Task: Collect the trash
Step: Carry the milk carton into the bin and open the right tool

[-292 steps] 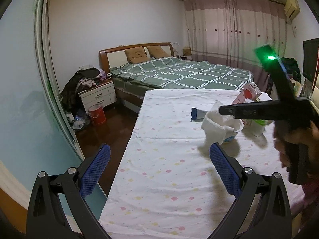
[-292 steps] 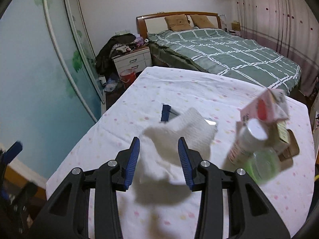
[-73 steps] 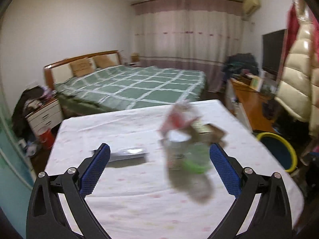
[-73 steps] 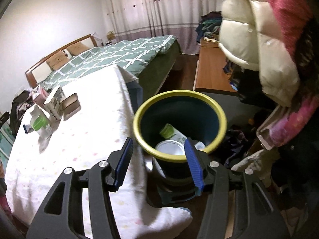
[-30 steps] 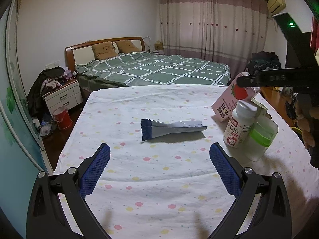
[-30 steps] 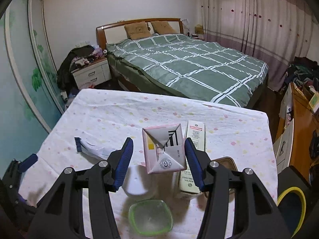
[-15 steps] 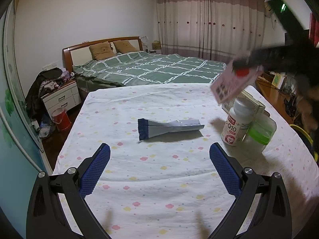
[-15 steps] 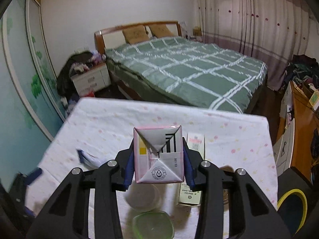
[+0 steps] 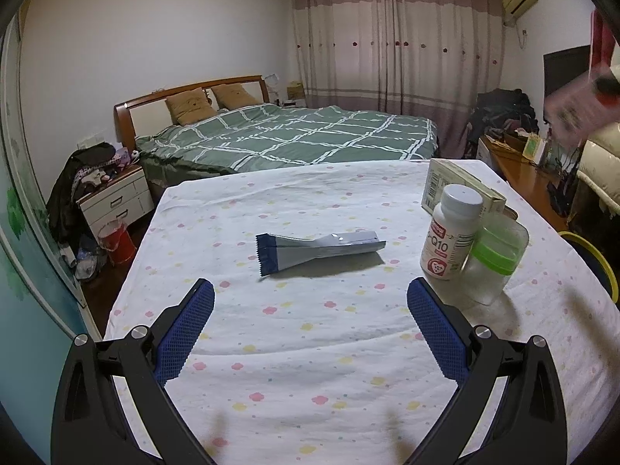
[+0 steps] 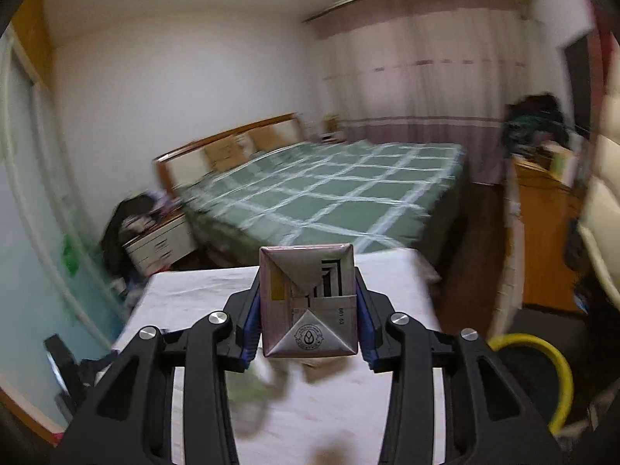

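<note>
Carton (image 10: 308, 306) was up off the table (image 10: 329, 418), clamped between the right gripper (image 10: 308, 319) fingers and mid-carry, I'd say, needing a swing to the bin (image 10: 542, 379) and a release, while the left gripper (image 9: 310, 333) hung fingers apart, empty, short of the wrapper (image 9: 317, 250).

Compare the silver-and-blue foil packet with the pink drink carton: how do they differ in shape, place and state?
The foil packet is flat and crumpled; the pink drink carton is a boxy block. The packet lies loose on the table; the carton is up off it, clamped in the right gripper. Both look like empty packaging.
</note>
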The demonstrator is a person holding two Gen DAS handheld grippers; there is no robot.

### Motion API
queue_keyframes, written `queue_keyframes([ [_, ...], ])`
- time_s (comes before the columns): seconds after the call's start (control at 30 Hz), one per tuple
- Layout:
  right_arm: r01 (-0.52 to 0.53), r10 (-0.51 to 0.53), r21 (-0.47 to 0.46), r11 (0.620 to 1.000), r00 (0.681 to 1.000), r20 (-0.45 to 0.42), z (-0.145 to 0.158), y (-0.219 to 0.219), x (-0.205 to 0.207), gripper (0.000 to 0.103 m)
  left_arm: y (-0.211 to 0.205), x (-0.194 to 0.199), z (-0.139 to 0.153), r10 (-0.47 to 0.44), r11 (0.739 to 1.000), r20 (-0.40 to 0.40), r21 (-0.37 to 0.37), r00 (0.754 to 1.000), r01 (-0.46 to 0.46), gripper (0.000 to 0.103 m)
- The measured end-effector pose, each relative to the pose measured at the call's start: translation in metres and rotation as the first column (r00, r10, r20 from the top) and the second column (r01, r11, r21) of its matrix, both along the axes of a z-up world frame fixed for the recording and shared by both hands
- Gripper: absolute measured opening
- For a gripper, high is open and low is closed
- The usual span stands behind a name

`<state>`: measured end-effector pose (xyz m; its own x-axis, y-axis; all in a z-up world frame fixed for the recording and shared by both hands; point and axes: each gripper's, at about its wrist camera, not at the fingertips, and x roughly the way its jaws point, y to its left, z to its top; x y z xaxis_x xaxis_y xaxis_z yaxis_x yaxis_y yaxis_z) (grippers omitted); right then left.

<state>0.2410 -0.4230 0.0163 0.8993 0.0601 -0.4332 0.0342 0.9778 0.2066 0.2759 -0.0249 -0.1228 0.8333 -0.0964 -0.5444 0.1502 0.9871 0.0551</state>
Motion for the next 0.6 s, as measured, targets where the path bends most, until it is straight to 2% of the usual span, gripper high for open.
queue_keyframes([
  [0.13,0.186,-0.186,-0.013,0.983,0.980,-0.064,-0.031,-0.063,-0.027,0.039,-0.002,0.000,0.000,-0.030,0.999,-0.011,-0.015,0.999,0.030,0.098],
  [0.27,0.307,-0.303,-0.010,0.952,0.934,-0.189,-0.079,-0.119,-0.033,0.039,-0.006,0.001,-0.001,-0.049,0.999,-0.013,-0.017,0.999,0.049,0.098],
  [0.47,0.401,-0.392,-0.039,0.915,0.863,-0.318,-0.141,-0.164,-0.024,0.039,-0.020,-0.003,-0.001,-0.108,0.994,-0.017,-0.005,0.994,0.108,0.098],
  [0.6,0.428,-0.413,-0.041,0.903,0.835,-0.364,-0.165,-0.177,-0.017,0.040,-0.038,-0.007,-0.001,-0.170,0.985,-0.040,0.008,0.985,0.171,0.098],
])
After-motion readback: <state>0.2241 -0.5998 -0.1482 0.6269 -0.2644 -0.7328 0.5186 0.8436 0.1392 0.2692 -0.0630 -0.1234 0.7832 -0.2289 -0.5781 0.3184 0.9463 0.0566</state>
